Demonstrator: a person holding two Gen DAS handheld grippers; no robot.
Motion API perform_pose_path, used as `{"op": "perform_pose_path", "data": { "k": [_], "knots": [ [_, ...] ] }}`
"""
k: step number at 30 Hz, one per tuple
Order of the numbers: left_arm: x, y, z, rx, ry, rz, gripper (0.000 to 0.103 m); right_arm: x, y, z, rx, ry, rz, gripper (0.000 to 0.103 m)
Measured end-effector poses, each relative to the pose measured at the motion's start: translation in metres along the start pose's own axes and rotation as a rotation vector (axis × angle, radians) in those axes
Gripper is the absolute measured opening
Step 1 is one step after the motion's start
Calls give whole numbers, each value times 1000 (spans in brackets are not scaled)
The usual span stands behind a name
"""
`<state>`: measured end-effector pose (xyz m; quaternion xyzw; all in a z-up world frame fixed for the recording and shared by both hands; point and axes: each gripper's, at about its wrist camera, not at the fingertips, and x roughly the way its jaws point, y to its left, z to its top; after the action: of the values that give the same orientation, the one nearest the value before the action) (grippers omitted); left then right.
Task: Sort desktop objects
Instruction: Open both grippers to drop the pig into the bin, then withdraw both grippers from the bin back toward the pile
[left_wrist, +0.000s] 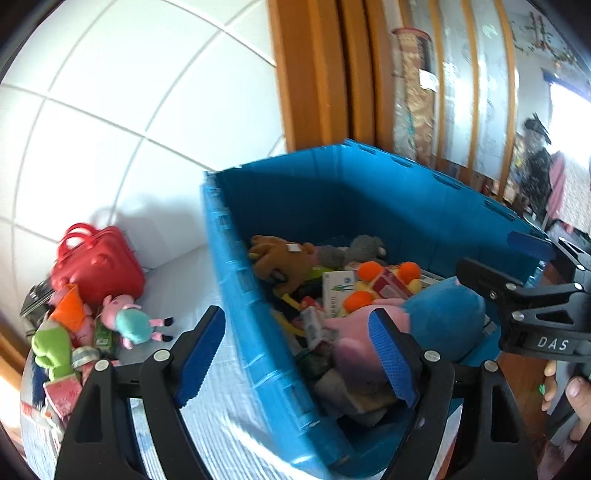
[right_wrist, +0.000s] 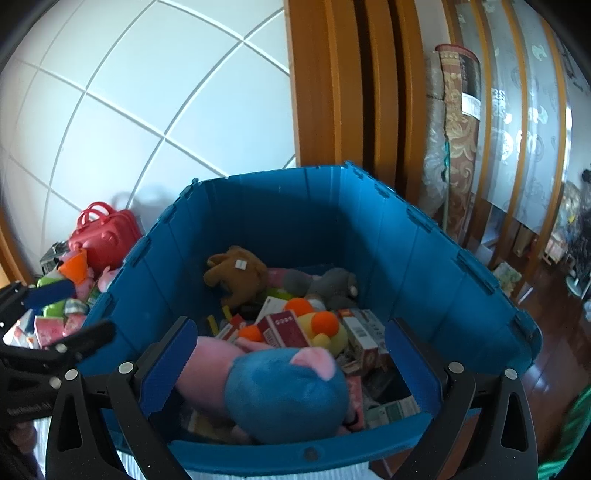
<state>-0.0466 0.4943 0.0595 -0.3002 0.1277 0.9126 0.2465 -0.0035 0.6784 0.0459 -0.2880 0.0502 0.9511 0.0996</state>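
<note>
Between my right gripper's (right_wrist: 291, 358) blue pads nothing is pinched: the jaws stand wide apart over the near rim of the blue crate (right_wrist: 424, 236), and the pink-and-blue plush pig (right_wrist: 284, 391) lies loose in the gap, inside the crate and clear of both pads as far as I can see. My left gripper (left_wrist: 295, 356) is open too, and empty. It straddles the crate's left wall, one pad over the white cloth (left_wrist: 207, 280) outside, the other over the crate's contents.

Beyond the pig, the crate holds a jumble: a yellow toy with orange pompoms (right_wrist: 317, 325), small red and white cartons (right_wrist: 284, 328), a brown plush (right_wrist: 240, 277) and a grey plush (right_wrist: 328, 282) toward the far wall.

Left of the crate, on the cloth, sits a pile still outside it: a small pig doll in a teal dress (left_wrist: 129, 319), a green plush (left_wrist: 51, 350), an orange piece (left_wrist: 70, 304) and pink packets (left_wrist: 62, 395). A red toy suitcase (left_wrist: 98, 264) stands behind them, near the white tiled wall (left_wrist: 110, 110). Wooden door frames (right_wrist: 332, 92) rise behind the crate.
</note>
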Motion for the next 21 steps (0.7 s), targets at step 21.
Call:
{"op": "perform_pose_path", "data": {
  "k": [21],
  "knots": [
    [-68,174,-97,-290,-1,293,80,-25,175,4,-212,-103,243,103]
  ]
}}
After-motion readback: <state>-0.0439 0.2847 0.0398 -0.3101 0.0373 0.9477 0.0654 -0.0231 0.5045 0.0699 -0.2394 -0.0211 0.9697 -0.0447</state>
